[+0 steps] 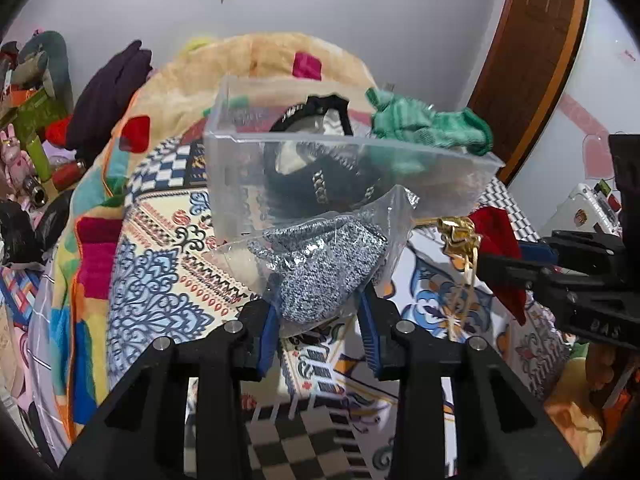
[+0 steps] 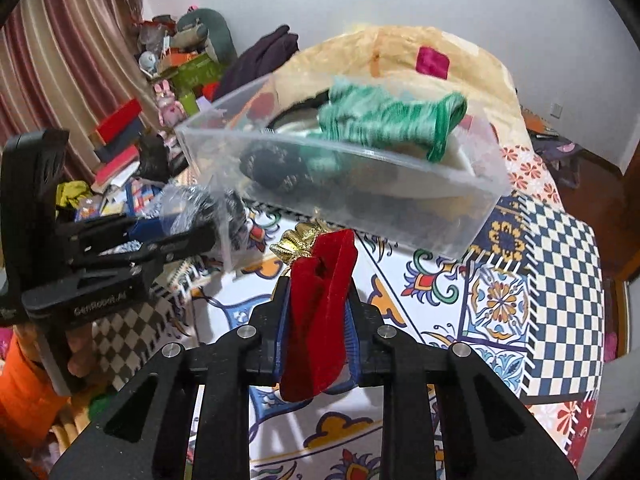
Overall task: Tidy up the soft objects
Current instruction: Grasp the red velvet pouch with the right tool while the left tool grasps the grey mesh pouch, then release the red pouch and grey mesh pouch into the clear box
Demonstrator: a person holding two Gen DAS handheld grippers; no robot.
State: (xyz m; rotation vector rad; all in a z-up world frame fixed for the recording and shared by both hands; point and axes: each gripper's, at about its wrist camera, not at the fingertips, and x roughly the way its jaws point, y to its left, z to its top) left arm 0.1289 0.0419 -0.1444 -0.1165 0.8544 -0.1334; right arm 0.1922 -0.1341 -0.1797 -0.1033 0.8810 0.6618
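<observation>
While left fingers [image 1: 316, 312] pinch a bagged grey knit [image 1: 320, 268], right fingers [image 2: 316, 320] clamp a red pouch [image 2: 316, 312].

We see a bed [image 2: 540, 280] covered by a patterned sheet of blue-and-white checks, orange flowers and dark blue scrollwork. On it rests a clear rectangular plastic bin [image 1: 240, 168], its base on the sheet. Behind the bin a pale yellow plush blanket with pink, red and teal patches [image 1: 256, 60] lies heaped, and a dark purple garment [image 1: 108, 96] lies at its far left edge.
</observation>
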